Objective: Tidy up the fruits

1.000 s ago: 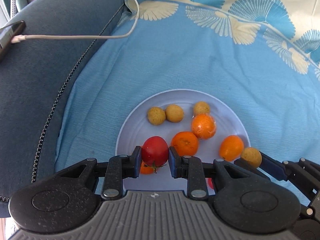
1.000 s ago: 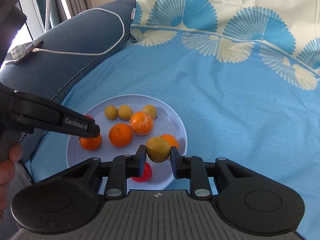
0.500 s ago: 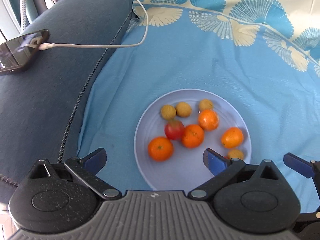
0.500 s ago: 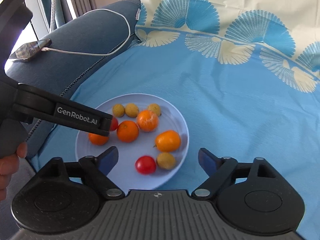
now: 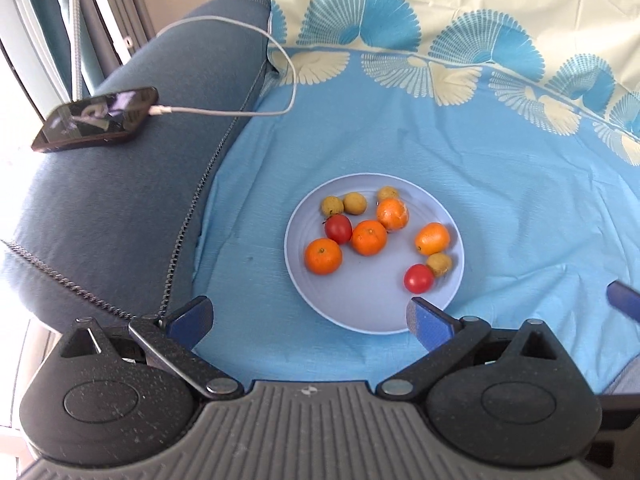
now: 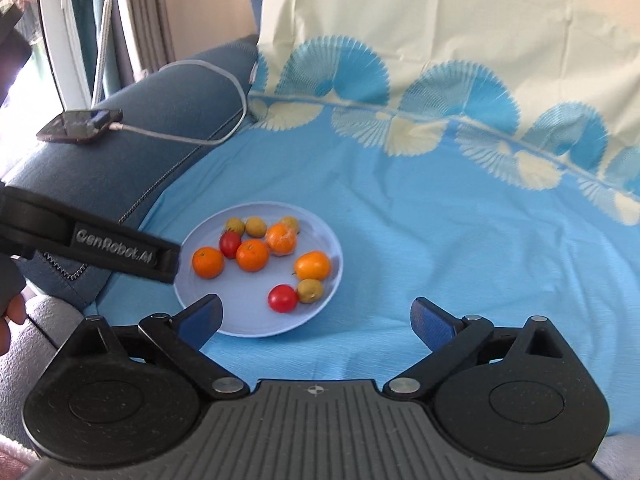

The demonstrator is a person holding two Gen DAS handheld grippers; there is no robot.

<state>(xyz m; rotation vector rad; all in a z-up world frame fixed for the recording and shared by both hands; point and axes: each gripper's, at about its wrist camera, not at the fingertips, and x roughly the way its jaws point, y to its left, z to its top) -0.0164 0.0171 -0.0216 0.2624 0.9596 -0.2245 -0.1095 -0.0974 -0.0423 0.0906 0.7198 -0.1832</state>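
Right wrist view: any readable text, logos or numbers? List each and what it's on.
"GenRobot.AI": raised lettering on the side of the left tool's black finger arm, slightly blurred.
Phone screen on the sofa arm: too small and glary to read.
Nothing else legible in either view: the plate and cloth carry no text.

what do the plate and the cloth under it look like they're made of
Plate: probably plastic or melamine, pale lavender with a soft, matte sheen; faint concentric rings are moulded into its floor. Ceramic can't be ruled out.
Cloth: thin woven fabric, likely cotton or a blend, matte blue with a printed cream fan pattern; it creases and wrinkles around the plate.
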